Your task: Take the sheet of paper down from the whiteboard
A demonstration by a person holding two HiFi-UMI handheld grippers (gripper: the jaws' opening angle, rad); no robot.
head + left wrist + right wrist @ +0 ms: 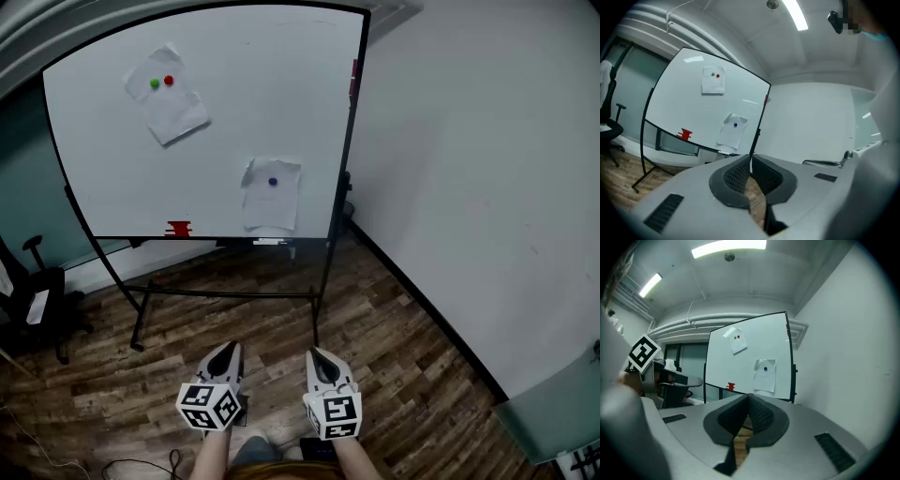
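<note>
Head view: whiteboard (112,169) on a wheeled stand, wood floor (394,347) below, white wall (469,141) to its right, office chair (37,300) at the left edge. Two sheets on the board. The upper sheet (173,108) is tilted, top left, pinned by a green magnet (155,83) and a red magnet (169,81) side by side. The lower sheet (272,202) hangs near the bottom right, roughly upright, under a blue magnet (273,182). A red object (178,229) sits on the board's bottom ledge. The left gripper (225,349) and right gripper (317,353) are low in frame, side by side, pointing toward the board and well apart from it.

Left gripper view: left gripper (750,157) jaws together at the tips, nothing between them, only floor visible through the slit lower down. The whiteboard (689,93) is ahead and to the left, with the upper sheet (713,84) and the lower sheet (731,133) both on it.

Right gripper view: right gripper (748,395) jaws pressed together, empty. The whiteboard (726,366) is straight ahead, and the lower sheet (765,378) with its blue magnet (765,369) sits just above the jaw tips in frame. The upper sheet (737,342) is higher and to the left. The left gripper's marker cube shows at the left edge.
</note>
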